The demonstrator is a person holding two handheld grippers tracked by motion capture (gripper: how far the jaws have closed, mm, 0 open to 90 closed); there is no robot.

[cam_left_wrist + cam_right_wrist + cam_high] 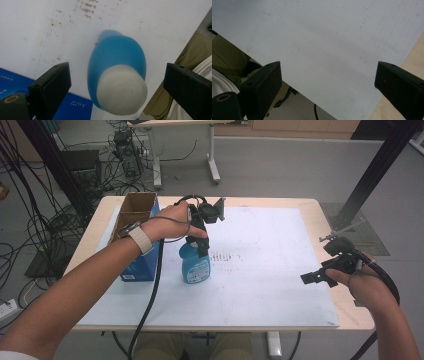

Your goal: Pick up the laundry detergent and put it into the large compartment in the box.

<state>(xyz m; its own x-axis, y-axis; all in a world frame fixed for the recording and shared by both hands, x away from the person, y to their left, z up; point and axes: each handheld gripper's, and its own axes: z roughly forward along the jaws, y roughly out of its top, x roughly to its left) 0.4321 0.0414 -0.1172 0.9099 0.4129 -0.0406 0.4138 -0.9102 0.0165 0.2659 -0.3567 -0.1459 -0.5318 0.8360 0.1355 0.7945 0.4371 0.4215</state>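
On the white sheet that covered most of the table, left of its middle, we saw a blue bottle standing upright. It stood just beside a blue cardboard box, whose top flaps were open, on the bottle's left. We held the left gripper right above the bottle, pointing down at it. From the left gripper view, we looked straight down on the bottle and its white cap. That cap sat between the two black jaws, which stood wide apart and released, with clear space on either side of it. We could not tell whether any part of the gripper touched the bottle. A corner of the blue box showed at the lower left of that view.

Over at the right near edge of the table, we held the right gripper low above the sheet, well apart from the bottle. From the right gripper view, its jaws were likewise spread wide and grasped nothing, with bare white sheet between them.
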